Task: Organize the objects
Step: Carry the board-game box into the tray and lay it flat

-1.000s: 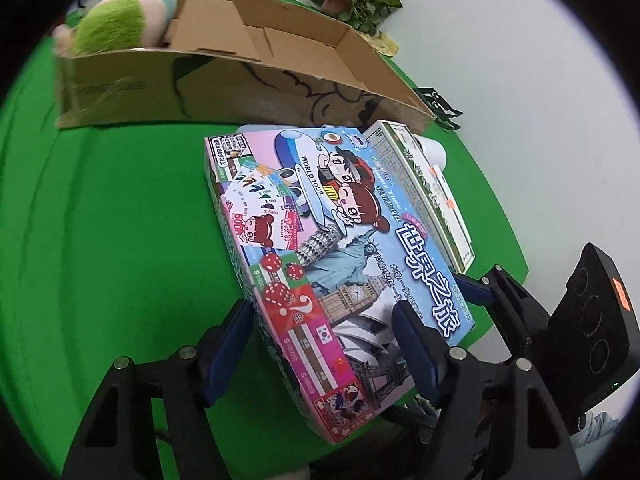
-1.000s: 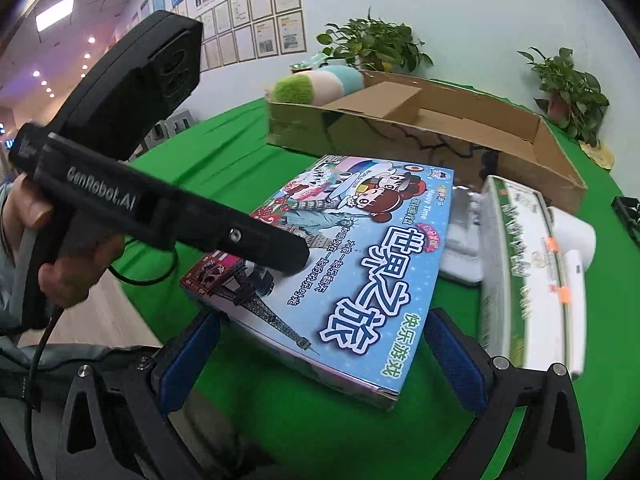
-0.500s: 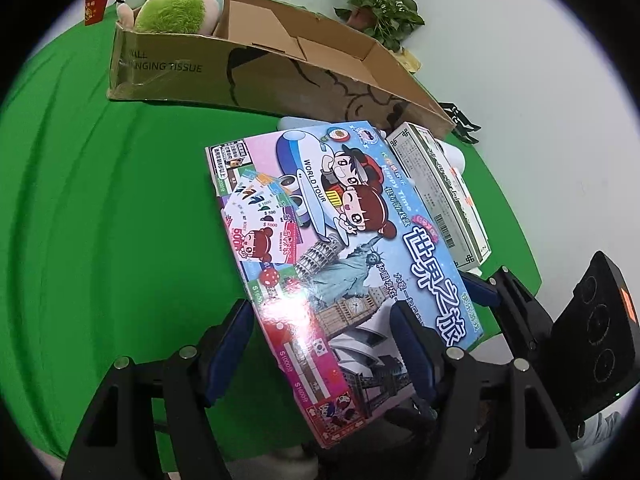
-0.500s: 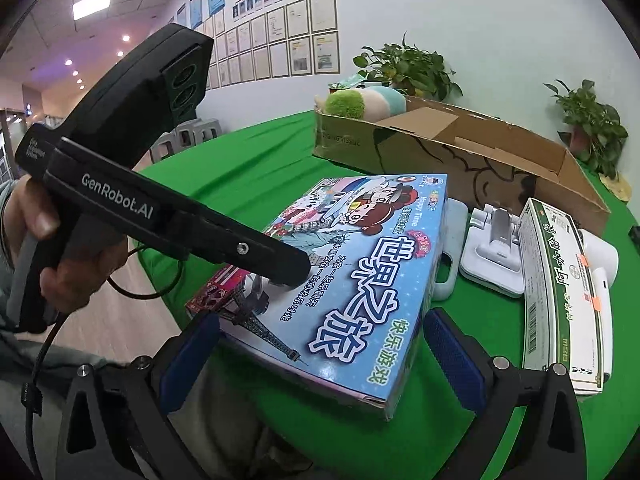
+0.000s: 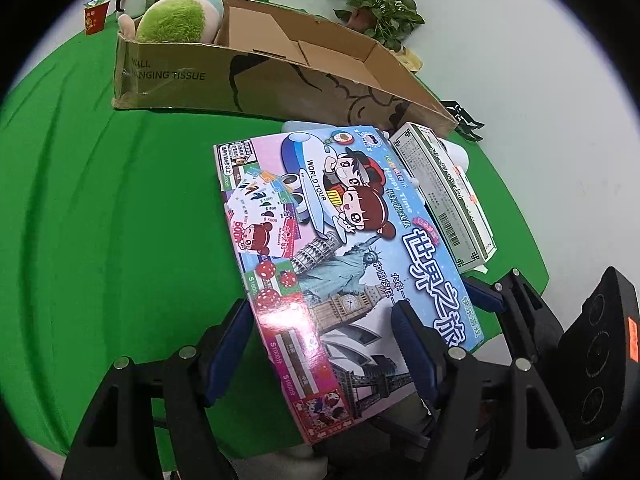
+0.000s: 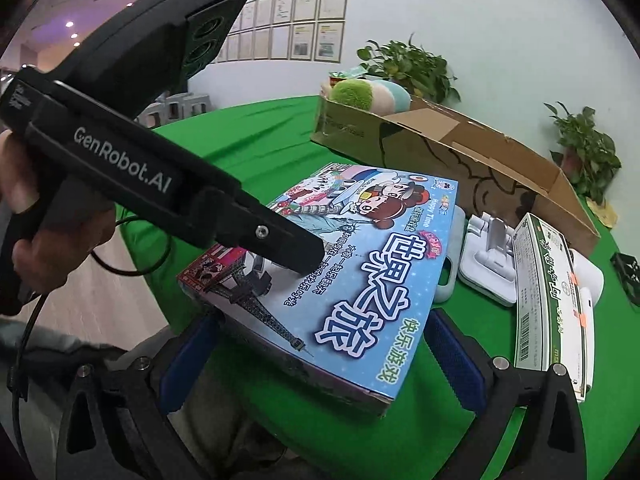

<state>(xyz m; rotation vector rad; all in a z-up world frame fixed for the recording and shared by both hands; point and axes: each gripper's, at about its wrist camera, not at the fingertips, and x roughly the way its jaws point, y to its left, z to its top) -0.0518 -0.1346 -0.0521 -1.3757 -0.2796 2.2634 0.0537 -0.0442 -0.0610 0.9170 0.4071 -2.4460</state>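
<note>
A colourful board game box (image 5: 344,264) is lifted off the green table, tilted. My left gripper (image 5: 320,356) is shut on its near corner, one finger on the top face and one below. In the right wrist view the box (image 6: 352,272) sits between my right gripper's (image 6: 320,360) wide-spread fingers; the left gripper's finger (image 6: 280,244) presses on its top. Whether the right pads touch the box is unclear. An open cardboard box (image 5: 256,68) (image 6: 460,152) stands behind, with a green plush toy (image 5: 176,20) in its left end.
A long green-and-white carton (image 5: 444,192) (image 6: 548,292) lies right of the game box. White plastic items (image 6: 488,264) lie between them. Potted plants (image 5: 380,16) stand at the back. The round table's edge (image 5: 532,248) is near on the right.
The game box has risen off the table in my left gripper, and both cameras have risen and pulled back; the cardboard box now looks farther away.
</note>
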